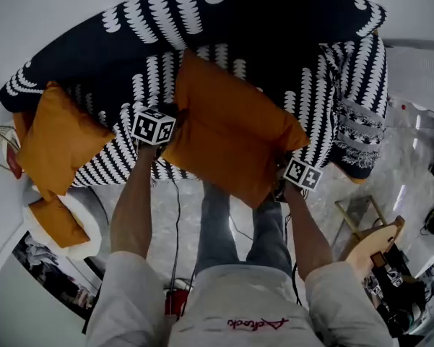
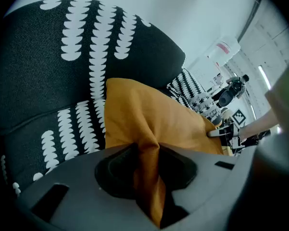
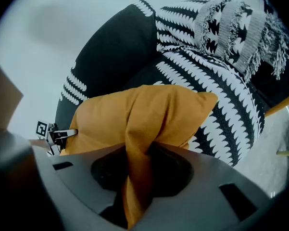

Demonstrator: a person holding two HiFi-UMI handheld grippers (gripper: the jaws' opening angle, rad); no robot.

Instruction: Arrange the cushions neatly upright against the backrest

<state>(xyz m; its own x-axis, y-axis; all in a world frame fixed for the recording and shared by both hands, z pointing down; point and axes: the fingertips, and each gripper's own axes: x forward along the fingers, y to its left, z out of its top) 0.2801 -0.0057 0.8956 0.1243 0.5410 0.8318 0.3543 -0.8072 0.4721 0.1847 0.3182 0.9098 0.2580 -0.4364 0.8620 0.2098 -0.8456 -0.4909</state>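
A large orange cushion (image 1: 231, 132) is held over the seat of a black sofa with white scalloped stripes (image 1: 274, 27). My left gripper (image 1: 166, 137) is shut on the cushion's left edge, its fabric (image 2: 149, 172) pinched between the jaws. At the cushion's lower right corner my right gripper (image 1: 283, 185) is shut on a fold (image 3: 137, 172) in the same way. A second orange cushion (image 1: 58, 139) leans on the sofa's left end. A third, smaller orange cushion (image 1: 58, 223) lies lower down at the left, off the sofa.
A fringed black-and-white throw (image 1: 354, 132) hangs over the sofa's right arm. The sofa's backrest (image 2: 62, 47) rises behind the held cushion. A wooden chair (image 1: 372, 248) stands on the floor at the right. Cables (image 1: 175, 230) run over the pale floor by my legs.
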